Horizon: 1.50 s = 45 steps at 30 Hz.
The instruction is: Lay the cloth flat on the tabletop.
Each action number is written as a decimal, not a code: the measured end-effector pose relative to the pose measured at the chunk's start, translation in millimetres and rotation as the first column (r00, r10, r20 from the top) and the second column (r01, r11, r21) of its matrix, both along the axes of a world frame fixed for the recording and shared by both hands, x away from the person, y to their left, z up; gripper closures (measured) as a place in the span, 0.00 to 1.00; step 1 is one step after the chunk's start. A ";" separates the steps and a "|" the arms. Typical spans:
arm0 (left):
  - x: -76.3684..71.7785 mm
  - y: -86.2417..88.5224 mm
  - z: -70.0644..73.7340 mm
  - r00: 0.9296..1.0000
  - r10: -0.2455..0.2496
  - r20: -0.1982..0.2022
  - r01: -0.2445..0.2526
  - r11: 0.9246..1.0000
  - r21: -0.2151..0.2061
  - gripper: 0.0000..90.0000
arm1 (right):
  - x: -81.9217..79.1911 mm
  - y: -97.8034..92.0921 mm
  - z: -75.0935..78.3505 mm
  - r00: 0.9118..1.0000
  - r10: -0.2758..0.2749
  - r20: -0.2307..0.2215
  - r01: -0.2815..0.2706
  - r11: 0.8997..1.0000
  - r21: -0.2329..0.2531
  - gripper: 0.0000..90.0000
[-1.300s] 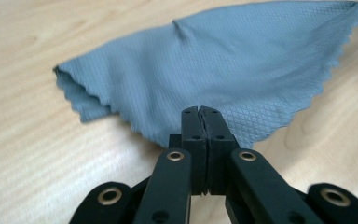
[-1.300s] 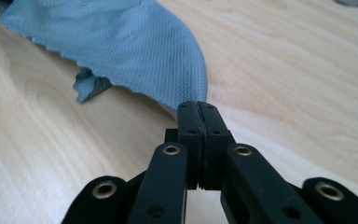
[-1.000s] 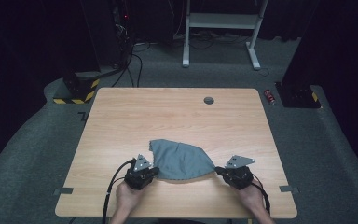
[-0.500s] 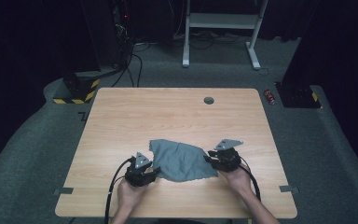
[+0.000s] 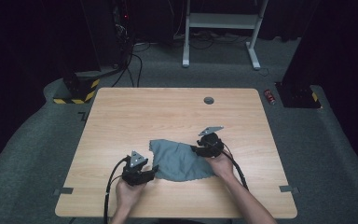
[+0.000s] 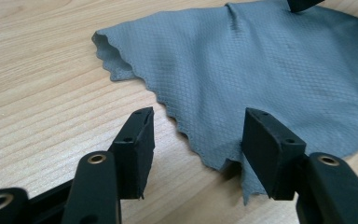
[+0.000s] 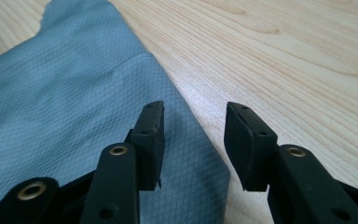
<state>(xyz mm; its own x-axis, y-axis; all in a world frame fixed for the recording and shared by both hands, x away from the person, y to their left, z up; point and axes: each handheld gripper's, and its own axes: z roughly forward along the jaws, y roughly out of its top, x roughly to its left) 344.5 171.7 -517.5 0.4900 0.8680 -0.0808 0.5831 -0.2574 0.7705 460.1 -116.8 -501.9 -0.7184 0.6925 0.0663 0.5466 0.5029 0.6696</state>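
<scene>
High view: A grey cloth (image 5: 179,159) lies flat on the near half of the wooden table (image 5: 168,116), between the two grippers. The left gripper (image 5: 153,171) sits at the cloth's near-left edge; the right gripper (image 5: 195,148) sits at its far-right edge. The table's far half is bare wood apart from a small round grommet (image 5: 209,100) near the far edge, leaving open room there and along both side edges. The near table edge runs just behind the hands. Grey tape tabs (image 5: 287,188) mark the near corners. A small red can (image 5: 271,96) stands on the carpet off the far-right corner. No containers are on the table. The jaw gaps are too small to read from this height.

Left gripper view: The jaws stand well apart and clamp nothing. The cloth's scalloped edge (image 6: 186,133) runs between them; the right-hand jaw rests over the cloth, the left-hand jaw over bare wood. A dark tip of the other gripper (image 6: 303,4) is cut off at the top border.

Right gripper view: The jaws stand apart, empty. The cloth's straight edge (image 7: 200,135) passes between them, the left-hand jaw above fabric, the right-hand jaw above wood. The cloth's far end is soft and out of focus.
</scene>
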 end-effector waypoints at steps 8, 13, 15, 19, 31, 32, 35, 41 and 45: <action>2.7 -4.9 -8.9 1.000 0.017 0.006 -0.017 0.999 0.030 0.47 | 0.9 0.4 -3.8 0.999 0.038 -0.017 -0.038 0.999 -0.017 0.97; 2.1 -7.9 -9.2 1.000 0.014 0.018 -0.015 0.998 0.063 0.45 | -5.2 1.0 4.4 0.998 0.058 0.024 -0.058 0.998 -0.008 0.98; 2.5 -7.9 -9.4 1.000 0.024 0.015 -0.025 0.998 0.061 0.43 | -6.0 1.1 5.5 0.998 0.054 0.028 -0.054 0.999 0.000 0.97; 2.5 -8.1 -9.4 0.999 0.032 0.014 -0.033 0.997 0.065 0.40 | -3.4 0.4 3.0 0.999 0.046 0.022 -0.046 0.999 0.001 0.94; 2.6 -8.2 -9.5 0.999 0.036 0.016 -0.037 0.997 0.067 0.40 | -2.4 6.8 -4.0 0.999 0.054 -0.006 -0.054 0.998 -0.034 0.98; 2.6 -8.2 -9.5 0.999 0.036 0.016 -0.037 0.997 0.067 0.40 | -4.4 7.2 -1.4 0.998 0.063 0.005 -0.063 0.998 -0.027 0.98; 2.6 -8.2 -9.5 0.999 0.037 0.016 -0.038 0.997 0.067 0.39 | -19.9 10.6 17.0 0.989 0.127 0.078 -0.129 0.991 0.022 0.98; 2.6 -8.3 -9.5 0.999 0.038 0.016 -0.039 0.997 0.068 0.39 | -43.1 23.2 30.7 0.966 0.227 0.121 -0.232 0.972 0.029 0.98; 2.5 -8.3 -9.5 0.999 0.038 0.016 -0.039 0.997 0.068 0.39 | -60.1 39.2 26.5 0.938 0.329 0.109 -0.331 0.944 0.000 0.97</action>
